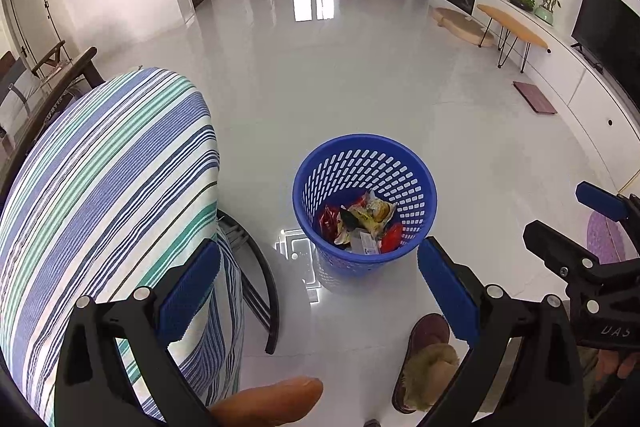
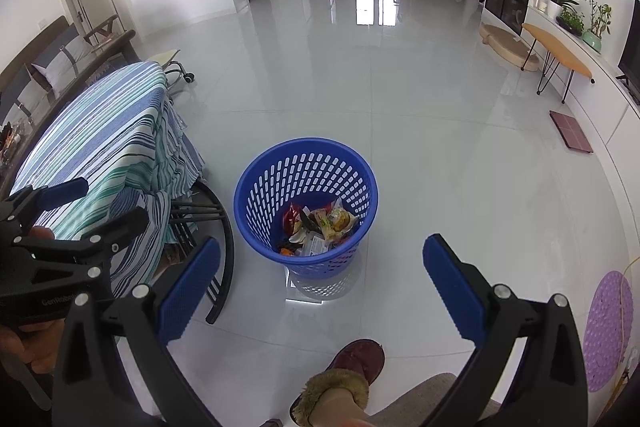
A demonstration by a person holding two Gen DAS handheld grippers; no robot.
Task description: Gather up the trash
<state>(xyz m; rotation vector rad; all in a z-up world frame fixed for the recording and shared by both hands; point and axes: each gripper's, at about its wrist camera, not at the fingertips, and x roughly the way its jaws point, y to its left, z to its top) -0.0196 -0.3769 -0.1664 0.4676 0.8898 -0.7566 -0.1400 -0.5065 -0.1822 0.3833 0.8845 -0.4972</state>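
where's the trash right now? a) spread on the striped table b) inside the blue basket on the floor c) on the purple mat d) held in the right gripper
b, the crumpled wrappers lie at the bottom of the blue basket standing on the floor, while the left gripper and right gripper both have their fingers spread with nothing between them.

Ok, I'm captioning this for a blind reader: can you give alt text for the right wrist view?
A blue perforated waste basket holding snack wrappers stands on glossy pale floor tiles, framed by the open, empty right gripper. A striped-cloth table and the left gripper sit left; a slippered foot shows below.
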